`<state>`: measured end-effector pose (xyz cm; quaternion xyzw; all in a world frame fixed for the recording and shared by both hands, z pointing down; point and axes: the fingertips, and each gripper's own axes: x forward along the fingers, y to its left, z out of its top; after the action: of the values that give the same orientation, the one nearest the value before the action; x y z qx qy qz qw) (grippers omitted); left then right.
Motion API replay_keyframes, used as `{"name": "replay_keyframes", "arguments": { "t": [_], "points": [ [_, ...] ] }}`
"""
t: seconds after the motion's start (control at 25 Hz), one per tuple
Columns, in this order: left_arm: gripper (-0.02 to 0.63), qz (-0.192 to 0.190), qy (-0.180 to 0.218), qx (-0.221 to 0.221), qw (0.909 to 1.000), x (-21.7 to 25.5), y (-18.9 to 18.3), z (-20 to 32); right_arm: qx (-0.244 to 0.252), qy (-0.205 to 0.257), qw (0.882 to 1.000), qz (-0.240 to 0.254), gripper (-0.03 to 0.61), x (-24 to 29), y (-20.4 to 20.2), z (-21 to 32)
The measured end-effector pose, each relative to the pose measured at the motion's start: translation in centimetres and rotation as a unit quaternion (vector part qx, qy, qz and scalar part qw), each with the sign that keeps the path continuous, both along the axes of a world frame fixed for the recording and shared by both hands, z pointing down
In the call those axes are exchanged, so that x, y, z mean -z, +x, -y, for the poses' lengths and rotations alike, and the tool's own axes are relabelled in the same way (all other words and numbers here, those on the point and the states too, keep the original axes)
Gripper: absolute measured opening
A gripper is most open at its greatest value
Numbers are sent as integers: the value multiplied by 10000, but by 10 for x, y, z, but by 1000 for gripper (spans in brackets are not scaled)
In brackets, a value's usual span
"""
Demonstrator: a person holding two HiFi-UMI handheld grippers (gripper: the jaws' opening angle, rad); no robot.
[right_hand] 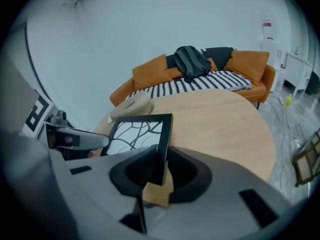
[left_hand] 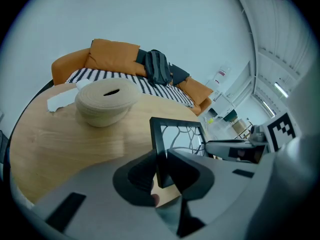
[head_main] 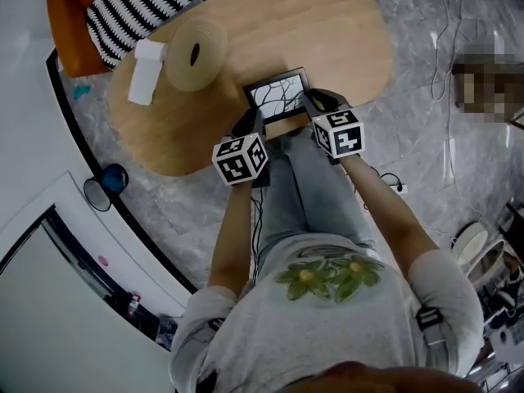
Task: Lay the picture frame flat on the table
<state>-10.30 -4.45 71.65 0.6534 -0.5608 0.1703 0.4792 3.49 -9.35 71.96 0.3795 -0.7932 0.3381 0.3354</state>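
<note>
Pale wooden table (head_main: 327,31), oval, on a grey marbled floor (head_main: 426,154), and all the action sits at its near edge. The picture frame (head_main: 278,94) is up between both tongs, face toward the person, tilted rather than flat. The left gripper (left_hand: 161,166) has its jaws closed on the frame's left side bar, and the right gripper (right_hand: 161,164) is clamped the same way on the right side bar. Both pinch low down on the black moulding. One grip on each side makes sense: it keeps the frame square and stops it from swinging as it tips, and it keeps the pads off the glass. Whether the bottom edge touches the wood yet is hard to call from these angles; it looks very close. So the job reads as partway, with the frame over the table but not lying down, and what's left is to lean it back gently and let go.

Containers next. The frame itself holds a white print with black branching lines. Further back on the table, well apart from the frame, sits a round woven basket (head_main: 195,54) with a dark slot in its top, contents hidden. A white folded cloth (head_main: 146,72) lies just beside it. Behind the table, an orange sofa (right_hand: 200,79) carries a dark backpack (right_hand: 190,61)
</note>
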Motion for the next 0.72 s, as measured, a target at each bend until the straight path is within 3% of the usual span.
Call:
{"name": "replay_keyframes", "arguments": {
  "t": [0.72],
  "points": [
    [80, 29, -312, -93, 9995, -56, 3, 0, 106, -420, 9987, -268, 78, -57, 2, 1]
  ]
}}
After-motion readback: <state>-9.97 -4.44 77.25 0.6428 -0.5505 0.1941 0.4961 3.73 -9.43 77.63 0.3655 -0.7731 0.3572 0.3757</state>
